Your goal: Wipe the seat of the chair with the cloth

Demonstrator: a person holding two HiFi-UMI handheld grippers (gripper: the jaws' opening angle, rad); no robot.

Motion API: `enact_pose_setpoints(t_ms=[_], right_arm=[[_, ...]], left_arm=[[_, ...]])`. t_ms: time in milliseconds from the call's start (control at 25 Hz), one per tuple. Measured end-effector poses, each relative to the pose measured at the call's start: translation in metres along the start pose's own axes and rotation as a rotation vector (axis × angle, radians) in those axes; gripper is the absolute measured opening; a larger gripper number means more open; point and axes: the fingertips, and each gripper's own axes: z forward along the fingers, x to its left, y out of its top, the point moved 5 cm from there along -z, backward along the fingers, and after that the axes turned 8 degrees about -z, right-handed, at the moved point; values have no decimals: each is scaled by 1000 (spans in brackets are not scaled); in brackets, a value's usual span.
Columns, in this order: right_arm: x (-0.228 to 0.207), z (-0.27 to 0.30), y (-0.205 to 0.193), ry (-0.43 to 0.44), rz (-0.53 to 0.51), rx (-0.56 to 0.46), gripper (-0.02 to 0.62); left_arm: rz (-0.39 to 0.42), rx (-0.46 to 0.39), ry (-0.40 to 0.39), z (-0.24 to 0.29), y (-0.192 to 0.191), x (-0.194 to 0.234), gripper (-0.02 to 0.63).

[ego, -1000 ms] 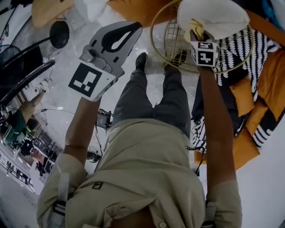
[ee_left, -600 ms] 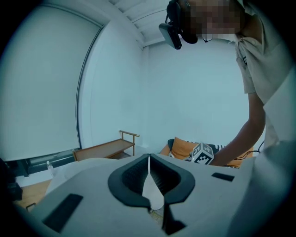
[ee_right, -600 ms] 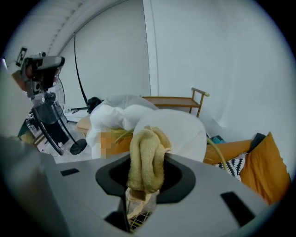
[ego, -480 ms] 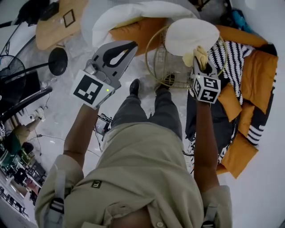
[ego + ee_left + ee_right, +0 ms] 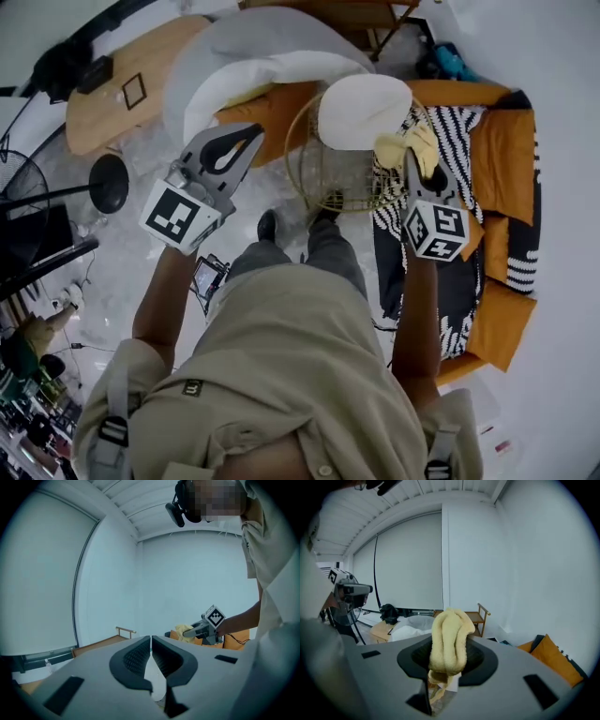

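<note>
Saw, far left in the head view, a black round stand base (image 5: 110,181) on the pale floor (image 5: 141,262), with a wooden worktop (image 5: 103,94) beyond it. Found the left hand-held gripper (image 5: 246,139) raised next to these, pressed together on nothing. Met the same seam-tight closure on that hand-held gripper (image 5: 150,641) in the left gripper view. Read no words on its cube (image 5: 178,217), only a black-and-white square marker. Made out a yellowish mark on a dark tab (image 5: 192,387) at the shirt hem, too small to read.

Placed the chair (image 5: 364,111), a round white seat over a gold wire frame, right of centre. Found the yellow cloth (image 5: 409,150) just beside the seat's right edge, over the wire rim, pinched by the right hand-held gripper (image 5: 420,167). Could not tell whether cloth touched seat. Noted a striped blanket (image 5: 455,122) and orange cushions (image 5: 504,150) furthest right.

Saw the chair from the head view alone. Caught, in the right gripper view only, the cloth (image 5: 451,625) bunched into an upright fold and the left hand-held gripper (image 5: 349,589) at far left.
</note>
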Motion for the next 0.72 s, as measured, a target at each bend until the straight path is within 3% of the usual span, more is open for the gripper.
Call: enact_pose_setpoints(t_ms=[280,560,720], right_arm=[[10,-71,77,-29,-1,-136,120],[28,-132,122,-34,15,-219,98],[36,-152,132,-47,16,-241,98]], left_arm=[[49,-44,-45,-32,28,-7,28],[90,-125,-101,-52,46,-25,28],[79,-75,-123,-62,40,-31,28]])
